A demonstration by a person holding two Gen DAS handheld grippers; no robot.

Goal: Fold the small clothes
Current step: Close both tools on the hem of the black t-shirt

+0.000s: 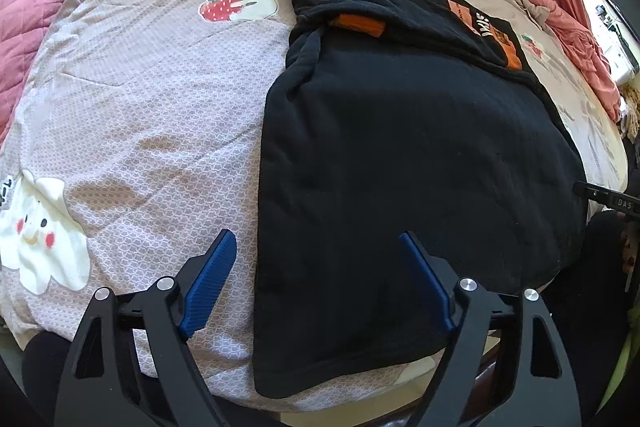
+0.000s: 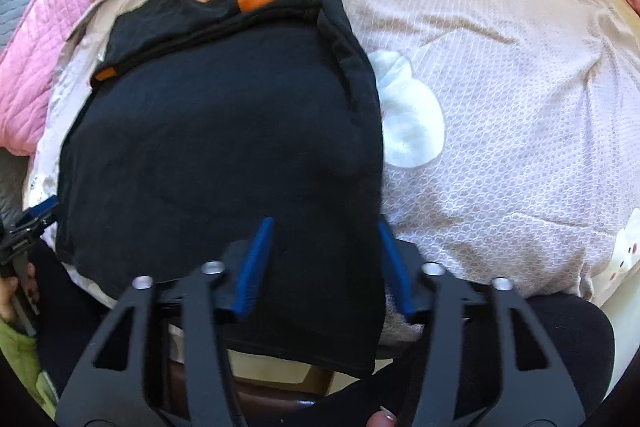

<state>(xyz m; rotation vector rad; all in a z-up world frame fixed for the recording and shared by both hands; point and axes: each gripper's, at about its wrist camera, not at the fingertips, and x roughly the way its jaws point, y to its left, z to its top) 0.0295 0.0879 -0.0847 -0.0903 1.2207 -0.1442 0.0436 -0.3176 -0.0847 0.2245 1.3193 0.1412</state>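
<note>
I am at the grab step: the black shirt (image 1: 400,147) lies flat on the bed (image 1: 140,99), filling the middle of both views. My left gripper (image 1: 318,239) and right gripper (image 2: 326,223) are both released, each over a near corner at the bottom. Next I should pinch both corners and fold them up toward the top.
</note>
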